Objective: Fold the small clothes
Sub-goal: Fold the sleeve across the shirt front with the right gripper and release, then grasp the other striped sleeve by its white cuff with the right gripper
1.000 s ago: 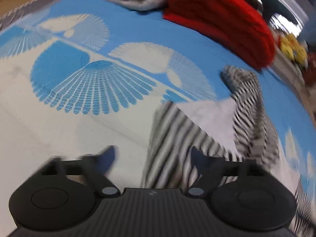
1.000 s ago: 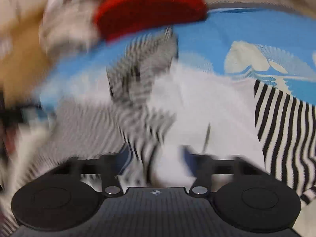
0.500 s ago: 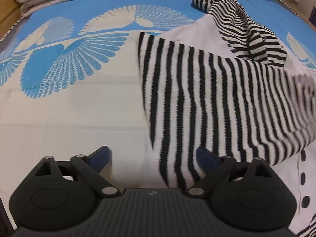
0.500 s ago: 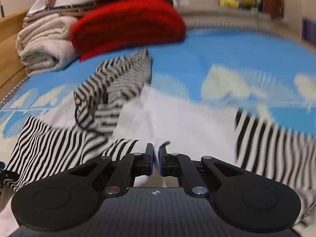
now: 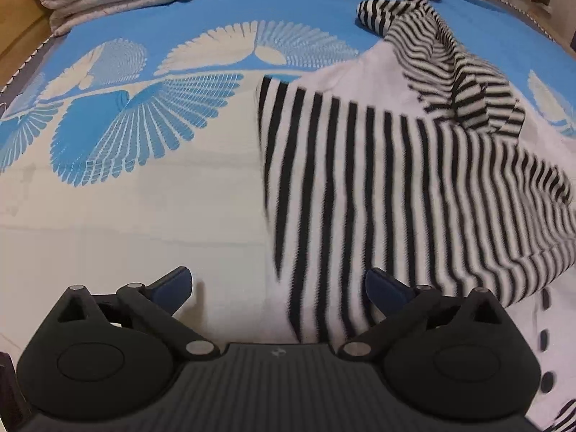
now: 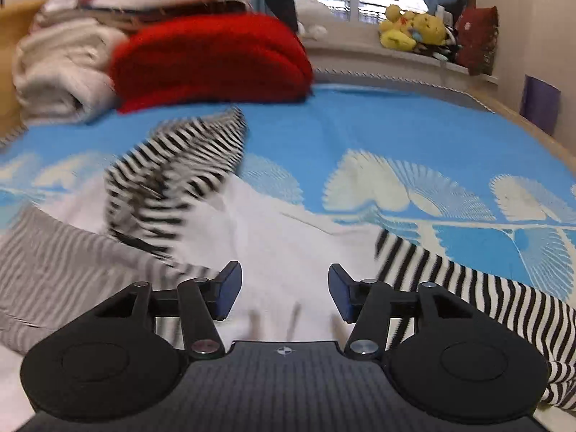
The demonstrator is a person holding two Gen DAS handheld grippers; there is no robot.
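While both claws gape empty, left claw (image 5: 279, 286) over striped garment (image 5: 378, 187): soft, light, limp; grip hem edge just ahead.

No words, numbers or brand names can be read anywhere. The one sign is a small round emblem — a circle cut into quarters (no lettering with it) — on the ribbed black body of the left gripper (image 5: 278, 280) and again on the right gripper (image 6: 284, 291). The blanket (image 5: 216, 10) and the striped garment (image 5: 414, 180) carry only patterns — no print, no label in view.
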